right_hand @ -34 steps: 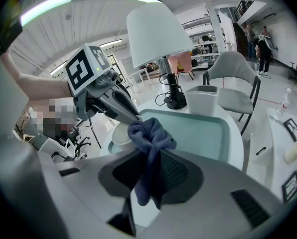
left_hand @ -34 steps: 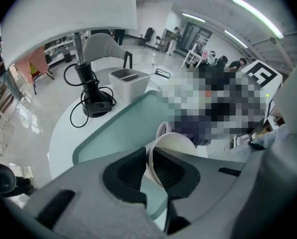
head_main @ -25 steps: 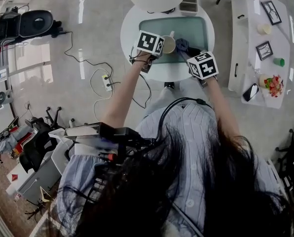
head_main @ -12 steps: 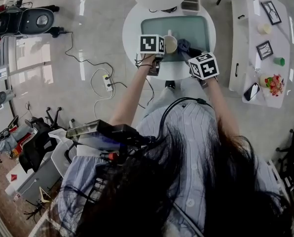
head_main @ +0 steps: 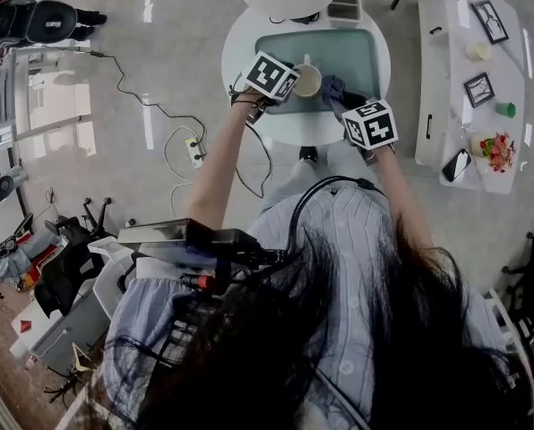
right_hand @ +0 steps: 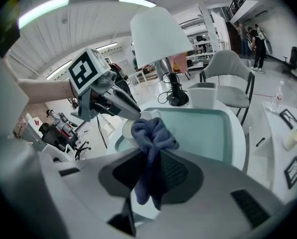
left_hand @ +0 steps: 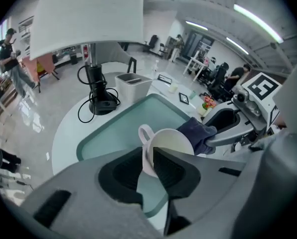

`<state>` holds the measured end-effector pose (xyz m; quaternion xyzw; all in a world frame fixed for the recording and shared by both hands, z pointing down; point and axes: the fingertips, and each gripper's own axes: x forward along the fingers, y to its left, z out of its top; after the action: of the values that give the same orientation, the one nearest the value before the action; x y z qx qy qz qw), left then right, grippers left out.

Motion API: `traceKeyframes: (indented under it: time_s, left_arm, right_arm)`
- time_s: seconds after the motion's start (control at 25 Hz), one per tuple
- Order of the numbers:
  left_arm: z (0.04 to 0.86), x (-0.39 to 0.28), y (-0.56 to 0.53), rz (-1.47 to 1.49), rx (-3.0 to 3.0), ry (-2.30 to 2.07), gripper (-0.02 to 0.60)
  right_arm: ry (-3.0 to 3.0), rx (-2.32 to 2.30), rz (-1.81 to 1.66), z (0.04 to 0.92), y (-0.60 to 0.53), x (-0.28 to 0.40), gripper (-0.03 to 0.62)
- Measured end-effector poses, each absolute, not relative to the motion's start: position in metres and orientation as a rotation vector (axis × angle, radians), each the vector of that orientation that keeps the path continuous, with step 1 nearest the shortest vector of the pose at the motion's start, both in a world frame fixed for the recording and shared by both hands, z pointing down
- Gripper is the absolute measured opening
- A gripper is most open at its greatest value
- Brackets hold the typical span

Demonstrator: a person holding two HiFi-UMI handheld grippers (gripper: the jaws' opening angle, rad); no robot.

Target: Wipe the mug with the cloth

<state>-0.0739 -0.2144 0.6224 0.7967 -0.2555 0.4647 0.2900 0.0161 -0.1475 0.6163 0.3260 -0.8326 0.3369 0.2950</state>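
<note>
Arms outstretched over the round white table (head_main: 235, 50), my left tongs (left_hand: 147, 169) clamp the white ceramic mug (left_hand: 172, 144); my right tongs (right_hand: 149, 171) clamp the dark blue cloth (right_hand: 151, 133) touching it.

I see a blue-and-white striped shirt (head_main: 366, 236), long dark hair (head_main: 383, 348), a black cable (head_main: 339, 179) across the shoulders; grey left gripper (left_hand: 147, 158) and right gripper (right_hand: 149, 168) each carry a black-and-white marker cube (head_main: 270, 76)

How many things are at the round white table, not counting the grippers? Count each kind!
Mug: 1
Cloth: 1
Lamp: 1
Green tray: 1
Small box: 1
Total: 5
</note>
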Motion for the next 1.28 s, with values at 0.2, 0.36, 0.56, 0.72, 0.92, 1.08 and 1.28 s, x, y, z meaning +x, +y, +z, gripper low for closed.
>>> traceKeyframes:
  time_s: [0.2,0.36,0.56,0.72,0.92,1.08,1.28]
  left_arm:
    - [0.623,-0.068,-0.219,1.379,2.188,-0.56,0.055]
    - [0.625,-0.062,-0.221,1.49,2.225,-0.489,0.054]
    - [0.632,-0.062,-0.22,1.475,2.17,-0.484,0.052]
    - [0.633,-0.067,-0.22,1.358,2.079,-0.57,0.054]
    - [0.635,-0.073,-0.215,1.244,1.974,-0.701,0.054]
    - [0.637,-0.078,-0.214,1.118,1.874,-0.861,0.054]
    - [0.64,-0.087,-0.211,0.904,1.699,-1.043,0.054]
  right_arm:
    - [-2.211,0.867,0.908,0.615,-0.138,0.013,0.107]
    - [-2.21,0.867,0.911,0.614,-0.134,0.012,0.107]
    - [-2.207,0.878,0.913,0.614,-0.134,0.012,0.107]
    - [-2.205,0.891,0.913,0.615,-0.138,0.012,0.106]
    - [-2.201,0.921,0.92,0.616,-0.142,0.015,0.106]
    - [-2.201,0.951,0.954,0.618,-0.147,0.016,0.107]
    - [-2.201,0.957,0.962,0.62,-0.149,0.015,0.106]
